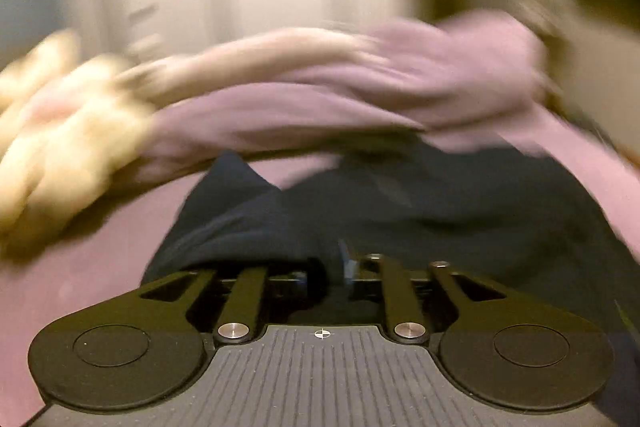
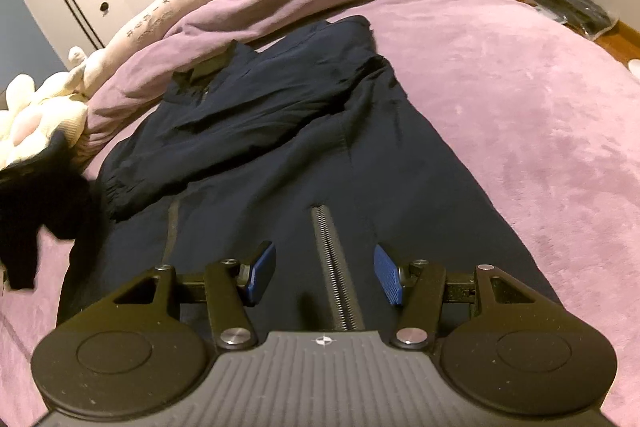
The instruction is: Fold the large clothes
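A dark navy jacket [image 2: 304,147] lies spread on the purple bed [image 2: 520,87], soft and limp. The right claw [image 2: 325,277] hovers released over its zipper [image 2: 334,267]; the left claw [image 1: 326,273] is clenched on jacket fabric. Best gripped at the hem.

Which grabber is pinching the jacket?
The left gripper: its fingers are shut on the navy jacket. The right gripper hovers open over the zipper.

The left wrist view is being smeared by motion blur; the right is being rendered sharp, warmly lit, edges bowed.
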The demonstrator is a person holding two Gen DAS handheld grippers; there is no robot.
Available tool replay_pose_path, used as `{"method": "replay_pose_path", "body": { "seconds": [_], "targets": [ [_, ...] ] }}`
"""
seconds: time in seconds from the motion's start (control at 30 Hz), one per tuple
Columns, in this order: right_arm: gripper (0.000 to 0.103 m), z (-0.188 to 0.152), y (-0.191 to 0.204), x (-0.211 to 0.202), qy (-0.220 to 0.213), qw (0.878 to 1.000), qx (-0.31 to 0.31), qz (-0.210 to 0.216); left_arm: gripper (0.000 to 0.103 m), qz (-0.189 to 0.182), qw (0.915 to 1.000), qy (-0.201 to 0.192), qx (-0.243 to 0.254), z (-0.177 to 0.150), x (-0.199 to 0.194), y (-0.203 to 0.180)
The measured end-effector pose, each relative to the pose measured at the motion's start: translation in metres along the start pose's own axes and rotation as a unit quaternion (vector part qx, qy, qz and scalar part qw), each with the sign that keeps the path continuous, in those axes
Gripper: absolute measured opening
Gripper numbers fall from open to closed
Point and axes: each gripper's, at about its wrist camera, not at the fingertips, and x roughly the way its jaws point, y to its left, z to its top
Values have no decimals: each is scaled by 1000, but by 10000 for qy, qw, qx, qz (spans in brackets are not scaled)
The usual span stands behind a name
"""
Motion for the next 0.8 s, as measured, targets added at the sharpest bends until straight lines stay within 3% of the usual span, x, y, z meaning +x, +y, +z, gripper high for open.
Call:
{"method": "replay_pose_path", "body": {
  "seconds": [0.1,0.23,0.3,0.4,0.5,0.57,0.63,0.7,0.8],
  "targets": [
    [55,1,-3,-2,1,10000,-4,-3,65,-381,9965,370,650,-16,12,-69],
    [55,1,-8,-4,-16,10000,-35,-47,66,-350,9905,1201,570,-58,15,-109],
    [55,0,-6,-4,-58,9998,-204,-69,72,-298,9890,1421,283,-78,3,-105],
    [55,-2,10,2,-87,9984,-567,-26,81,-304,9887,1452,-198,-109,-32,-82],
    [55,-6,43,10,-216,9913,-1296,80,82,-34,9839,1492,-982,-136,-69,-44],
    [55,-14,76,20,-364,9784,-2027,177,81,300,9719,1588,-1712,-155,-88,-9],
    [55,-27,110,32,-534,9571,-2846,138,82,534,9565,1587,-2390,-171,-101,16],
    [55,-42,144,48,-727,9264,-3694,-52,82,623,9413,1617,-2896,-183,-104,36],
    [56,-67,187,74,-1129,8631,-4901,-471,82,812,9290,1743,-3163,-194,-103,52]
  ]
}}
